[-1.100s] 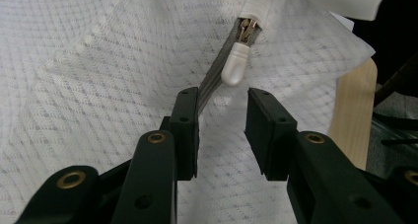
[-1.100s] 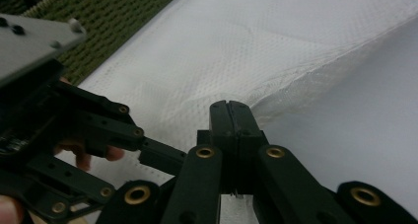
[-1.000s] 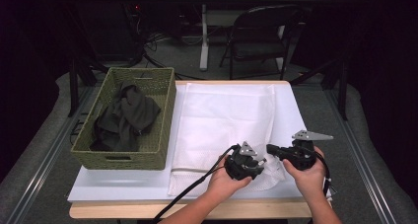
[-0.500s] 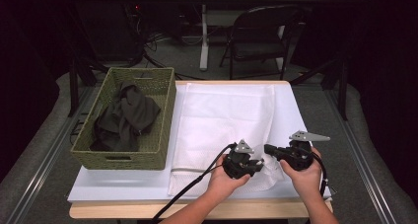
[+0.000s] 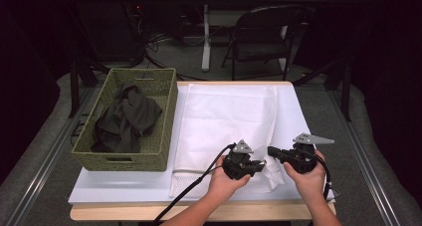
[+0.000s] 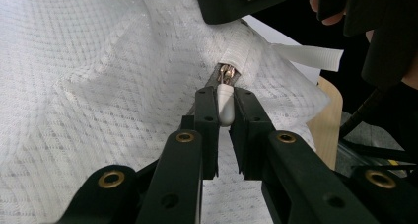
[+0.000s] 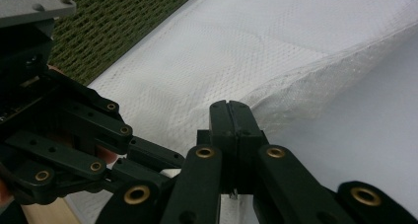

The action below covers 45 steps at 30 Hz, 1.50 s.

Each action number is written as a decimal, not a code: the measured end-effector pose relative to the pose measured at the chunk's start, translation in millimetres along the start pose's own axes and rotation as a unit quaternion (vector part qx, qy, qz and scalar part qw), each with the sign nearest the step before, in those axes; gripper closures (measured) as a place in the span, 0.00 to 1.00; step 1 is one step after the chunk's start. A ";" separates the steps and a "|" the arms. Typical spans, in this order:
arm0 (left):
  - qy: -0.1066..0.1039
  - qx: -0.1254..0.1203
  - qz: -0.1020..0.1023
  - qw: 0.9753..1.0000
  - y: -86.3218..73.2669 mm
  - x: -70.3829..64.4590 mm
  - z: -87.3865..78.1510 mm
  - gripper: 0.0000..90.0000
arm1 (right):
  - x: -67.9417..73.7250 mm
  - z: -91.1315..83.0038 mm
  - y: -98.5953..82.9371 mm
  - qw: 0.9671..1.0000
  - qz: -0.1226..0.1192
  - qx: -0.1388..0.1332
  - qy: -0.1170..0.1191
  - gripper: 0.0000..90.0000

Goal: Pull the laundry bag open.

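1. Dark room behind the table [image 5: 124, 193]; a folding chair [image 5: 259, 34] and cables on the floor past the far edge.
2. Table top has a white sheet over it; wood shows along the near edge.
3. Green wicker basket [image 5: 149, 159] sits at the left side of the table, with dark clothes [image 5: 127, 119] bunched inside.
4. White mesh bag [image 5: 224, 116] lies flat down the middle of the table, just right of the basket, running from the far edge to near the near edge.
5. Near right corner of the bag is lifted and crumpled between the two grippers.
6. Left gripper [image 5: 259, 166] is held in the person's left hand [image 5: 224, 178] at the near edge, pointing right. Left gripper view: jaws pinch the white zipper pull [image 6: 225, 105], with the metal slider [image 6: 226, 75] just beyond the tips at the bag's seam.
7. Right gripper [image 5: 272, 151] is held in the right hand [image 5: 308, 178], pointing left, tips close to the left gripper's.
8. Right gripper view: jaws pressed together at the tips over the bag's corner fabric; cannot tell if cloth is caught between them.
9. White fabric tab [image 6: 308, 56] sticks out from the bag's corner in the left gripper view.
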<state>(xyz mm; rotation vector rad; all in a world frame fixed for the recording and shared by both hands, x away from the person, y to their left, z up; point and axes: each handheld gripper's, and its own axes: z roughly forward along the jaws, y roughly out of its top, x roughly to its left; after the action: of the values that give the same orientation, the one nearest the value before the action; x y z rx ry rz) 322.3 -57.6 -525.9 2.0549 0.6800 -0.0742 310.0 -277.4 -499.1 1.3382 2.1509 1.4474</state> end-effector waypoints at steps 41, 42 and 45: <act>-0.022 -0.008 -0.037 0.999 -3.4 1.6 4.7 0.95 | -6.0 -9.3 -24.0 0.997 0.044 0.033 0.055 0.94; -0.026 -0.011 -0.043 0.999 -3.7 2.1 4.3 0.95 | -5.8 -10.0 -24.3 0.997 0.044 0.032 0.054 0.94; -0.019 -0.022 -0.044 0.999 -3.7 2.1 3.8 0.96 | -5.6 -12.0 -24.0 0.997 0.043 0.028 0.052 0.94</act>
<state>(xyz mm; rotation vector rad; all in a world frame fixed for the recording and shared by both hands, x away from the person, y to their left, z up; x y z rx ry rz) 323.0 -58.3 -531.5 1.9772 0.7408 -0.1476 292.3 -291.5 -514.6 1.4195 2.2393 1.5322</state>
